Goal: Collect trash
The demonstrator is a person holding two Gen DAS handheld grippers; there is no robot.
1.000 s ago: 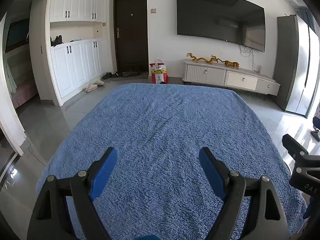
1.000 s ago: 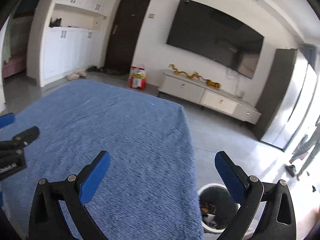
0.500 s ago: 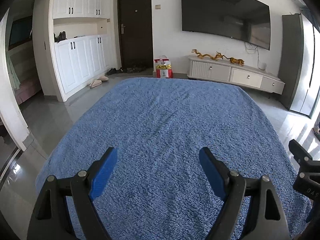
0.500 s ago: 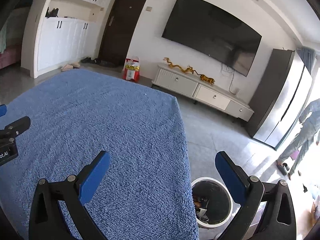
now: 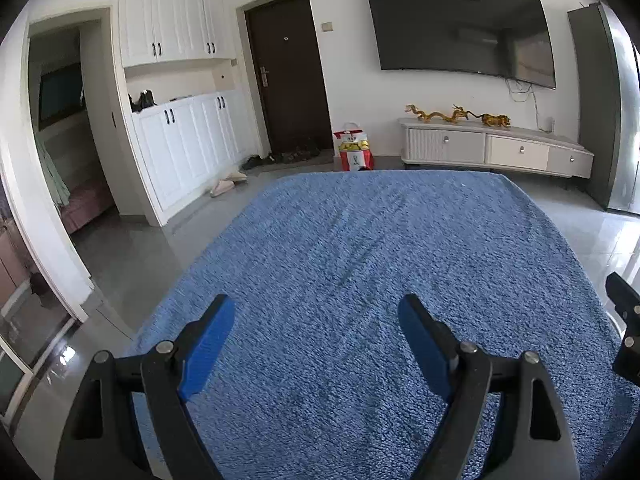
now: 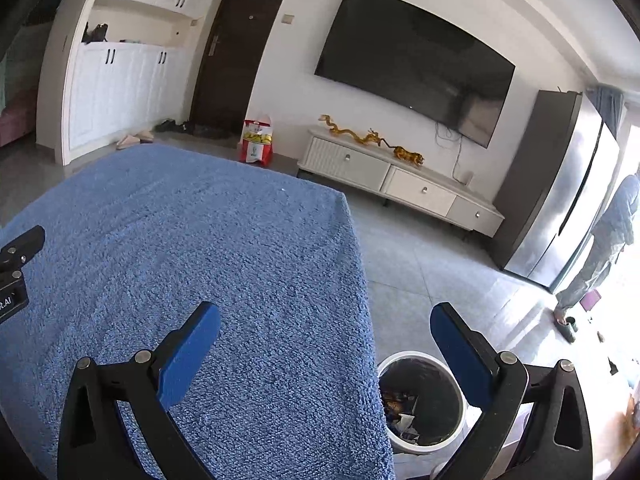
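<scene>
A white trash bin (image 6: pixel 423 402) with a black liner stands on the floor by the table's right edge; it holds scraps of trash (image 6: pixel 400 412). My right gripper (image 6: pixel 325 326) is open and empty, above the table's right edge and the bin. My left gripper (image 5: pixel 316 316) is open and empty over the blue fleece cloth (image 5: pixel 380 260) that covers the table. No trash shows on the cloth. Part of the right gripper shows at the right edge of the left wrist view (image 5: pixel 624 320).
A TV cabinet (image 6: pixel 400 184) with gold figurines stands under a wall TV (image 6: pixel 412 64). A red and white bag (image 5: pixel 354 152) sits on the floor by the door. A tall fridge (image 6: pixel 560 208) is at the right. A person (image 6: pixel 608 240) stands near it.
Both grippers have tilted upward a little, so the room sits lower in view. The bin has come fully into the right wrist view. Both stay open.
</scene>
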